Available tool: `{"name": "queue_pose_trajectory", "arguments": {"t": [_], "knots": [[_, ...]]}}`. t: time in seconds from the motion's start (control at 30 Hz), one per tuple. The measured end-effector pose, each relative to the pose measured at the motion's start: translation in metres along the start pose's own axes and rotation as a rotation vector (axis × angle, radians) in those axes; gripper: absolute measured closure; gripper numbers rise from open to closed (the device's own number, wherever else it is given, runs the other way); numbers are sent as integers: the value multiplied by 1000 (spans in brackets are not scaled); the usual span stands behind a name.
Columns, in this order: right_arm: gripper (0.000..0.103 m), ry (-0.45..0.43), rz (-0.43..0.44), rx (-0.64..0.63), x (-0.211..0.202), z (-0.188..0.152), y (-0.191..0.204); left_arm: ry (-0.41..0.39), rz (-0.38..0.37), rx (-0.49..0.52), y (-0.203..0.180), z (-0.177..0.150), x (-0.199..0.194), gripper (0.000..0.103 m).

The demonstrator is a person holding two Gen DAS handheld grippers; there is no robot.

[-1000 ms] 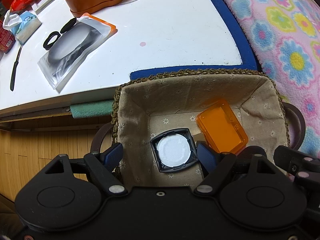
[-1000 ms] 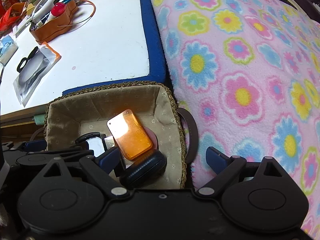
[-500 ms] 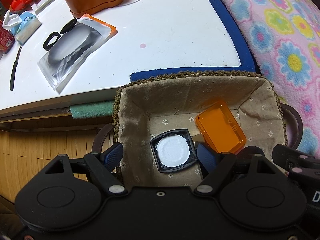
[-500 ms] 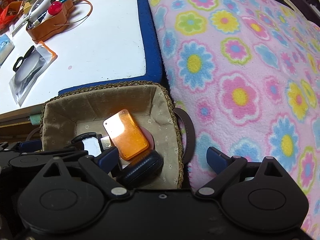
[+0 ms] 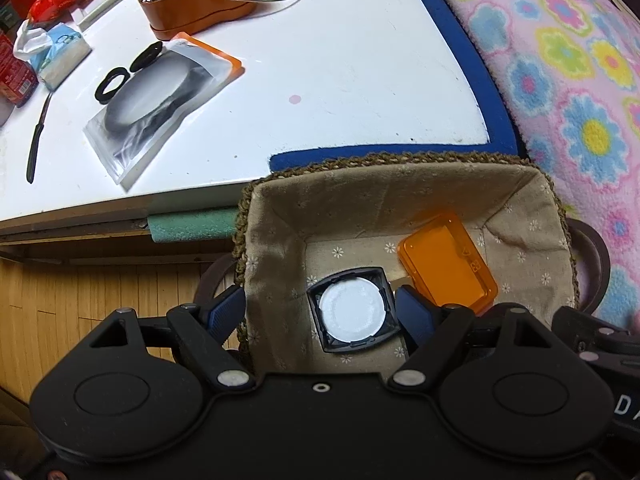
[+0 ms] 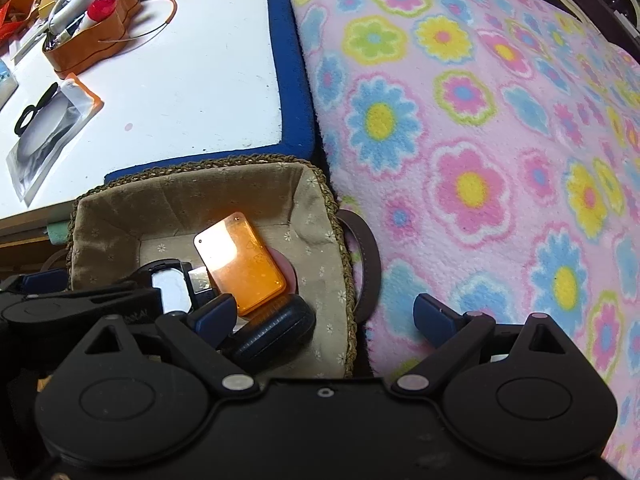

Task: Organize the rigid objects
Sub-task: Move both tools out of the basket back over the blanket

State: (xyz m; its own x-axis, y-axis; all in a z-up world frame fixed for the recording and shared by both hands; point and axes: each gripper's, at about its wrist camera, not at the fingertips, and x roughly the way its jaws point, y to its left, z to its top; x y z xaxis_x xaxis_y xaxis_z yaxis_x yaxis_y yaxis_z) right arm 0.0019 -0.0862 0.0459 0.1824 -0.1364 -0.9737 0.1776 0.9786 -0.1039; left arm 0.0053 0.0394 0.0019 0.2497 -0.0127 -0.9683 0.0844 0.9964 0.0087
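Observation:
A woven basket with a beige floral lining stands by the white table's front edge. In it lie an orange plastic case, a black square holder with a white disc and a dark oval case. My left gripper is open above the basket's left part, its fingers either side of the disc holder. My right gripper is open and empty, over the basket's right rim.
The white table holds a clear pouch with black rings, an orange leather tray of pens, a tissue pack and a black pen. A pink flowered blanket lies to the right. Wooden floor shows at the left.
My right gripper has drifted slightly left and back, so the basket sits a little further left in its view. The left gripper and the items in the basket have barely moved.

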Motion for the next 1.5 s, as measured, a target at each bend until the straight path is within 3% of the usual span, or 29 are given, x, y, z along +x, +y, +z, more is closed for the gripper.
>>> {"name": "queue_pose_trajectory", "arguments": {"t": [0.43, 0.6, 0.77, 0.97, 1.2, 1.37, 1.5], "knots": [[7, -7, 4, 88, -12, -5, -23, -41, 19, 15, -4, -4, -2, 24], [7, -32, 11, 128, -29, -18, -48, -84, -3, 44, -9, -10, -6, 18], [7, -92, 7, 233, -56, -39, -112, -151, 1, 77, -17, -16, -14, 18], [4, -143, -120, 330, -69, -75, -210, -199, 3, 147, -32, -24, -18, 17], [5, -119, -235, 453, -55, -119, -326, -209, 61, 261, -72, -37, -30, 17], [14, -109, -246, 513, -48, -140, -380, -139, -68, 246, -118, -34, -63, 17], [14, -150, -225, 499, -51, -140, -396, -177, -140, 287, -176, -34, -101, 17]]}}
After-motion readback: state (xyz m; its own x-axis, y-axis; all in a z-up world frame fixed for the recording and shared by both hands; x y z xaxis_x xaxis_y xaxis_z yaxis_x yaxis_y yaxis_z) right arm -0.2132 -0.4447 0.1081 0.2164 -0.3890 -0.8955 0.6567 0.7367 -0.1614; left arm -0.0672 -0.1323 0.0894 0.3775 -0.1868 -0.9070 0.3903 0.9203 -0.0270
